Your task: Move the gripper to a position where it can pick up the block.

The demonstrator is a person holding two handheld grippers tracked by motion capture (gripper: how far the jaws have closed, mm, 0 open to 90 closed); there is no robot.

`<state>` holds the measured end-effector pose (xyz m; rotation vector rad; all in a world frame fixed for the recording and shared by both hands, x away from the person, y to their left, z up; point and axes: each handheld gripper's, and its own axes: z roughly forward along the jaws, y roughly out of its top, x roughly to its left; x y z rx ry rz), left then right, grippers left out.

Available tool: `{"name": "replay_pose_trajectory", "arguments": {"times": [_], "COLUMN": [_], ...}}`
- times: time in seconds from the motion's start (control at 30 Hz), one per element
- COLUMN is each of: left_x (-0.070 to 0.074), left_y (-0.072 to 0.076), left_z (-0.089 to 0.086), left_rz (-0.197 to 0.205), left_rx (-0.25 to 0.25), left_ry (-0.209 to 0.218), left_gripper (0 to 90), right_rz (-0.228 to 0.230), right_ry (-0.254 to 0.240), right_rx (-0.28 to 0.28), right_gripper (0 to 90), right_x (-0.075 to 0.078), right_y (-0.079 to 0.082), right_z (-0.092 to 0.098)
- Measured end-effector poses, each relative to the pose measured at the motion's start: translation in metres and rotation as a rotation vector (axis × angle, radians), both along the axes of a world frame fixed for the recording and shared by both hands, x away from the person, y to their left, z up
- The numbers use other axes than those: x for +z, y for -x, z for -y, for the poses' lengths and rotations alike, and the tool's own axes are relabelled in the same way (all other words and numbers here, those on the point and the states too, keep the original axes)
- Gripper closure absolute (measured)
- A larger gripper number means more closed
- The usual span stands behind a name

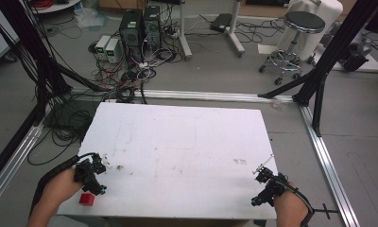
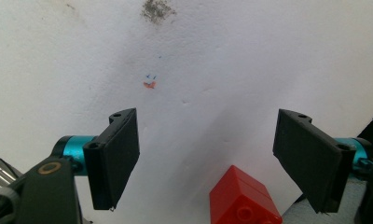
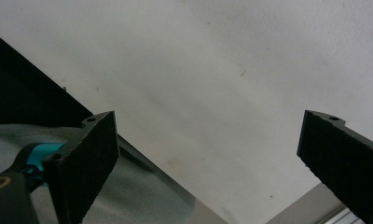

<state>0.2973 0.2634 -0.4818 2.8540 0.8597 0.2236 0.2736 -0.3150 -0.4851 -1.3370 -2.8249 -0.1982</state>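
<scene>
Red block [image 2: 243,198] lies between the left hand-held gripper's [image 2: 212,163] spread jaws.

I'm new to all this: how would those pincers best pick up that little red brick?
Grip the red brick across its two flat side walls, coming down from above with the left gripper. Its jaws are already open, wider than the brick, which lies tilted on the table.

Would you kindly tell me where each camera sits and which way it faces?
High view: above the person's side, looking forward and down on the white table; both forearms, left claw and right claw show.
Left gripper view: rides the left claw, open jaws over the table, red block low between them.
Right gripper view: rides the right claw, open above the table's edge.
Shared: the red block in the high and left gripper views.
</scene>
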Motion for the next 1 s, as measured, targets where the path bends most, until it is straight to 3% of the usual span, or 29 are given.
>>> {"name": "replay_pose_trajectory", "arguments": {"times": [0.57, 1.0], "left_x": [0.0032, 0.0061], "left_y": [0.001, 0.0025], "left_z": [-0.0017, -0.0039], "left_rz": [0.003, -0.013], "left_rx": [-0.011, -0.083], "left_ry": [0.008, 0.007], "left_gripper": [23.0, 22.9], "right_rz": [0.0, -0.001], "right_ry": [-0.007, -0.013], "right_rx": [0.003, -0.003], "right_gripper": [4.7, 4.7], "right_x": [0.0009, 0.0012], "right_y": [0.0008, 0.0013], "right_z": [0.0, 0.001]}}
